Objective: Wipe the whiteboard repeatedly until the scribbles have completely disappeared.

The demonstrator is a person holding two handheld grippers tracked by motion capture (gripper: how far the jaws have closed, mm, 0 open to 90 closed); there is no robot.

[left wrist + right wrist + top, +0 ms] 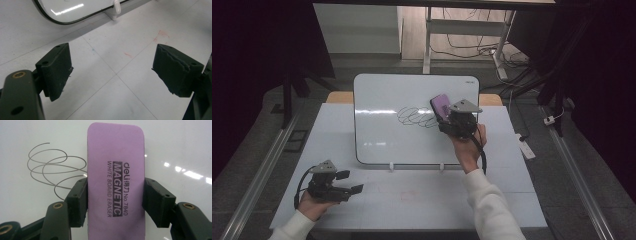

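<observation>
A white whiteboard (pixel 382 125) leans on the table, with looping pen scribbles (pixel 414 116) near its middle. My right gripper (pixel 447 116) is shut on a purple magnetic whiteboard eraser (pixel 441 106), held against the board at the scribbles' right end. In the right gripper view the eraser (pixel 116 177) sits between both jaws, printed side toward the camera, with the scribbles (pixel 53 166) to its left. My left gripper (pixel 352 182) rests open near the table's front left corner, with nothing between its fingers (pixel 56 70).
The white table (pixel 412 200) carries faint red marks (pixel 160 35). The whiteboard's lower edge rests on small white feet (pixel 116 7). Behind the table are a desk frame (pixel 462 30) and floor cables. A power strip (pixel 527 147) lies at the right.
</observation>
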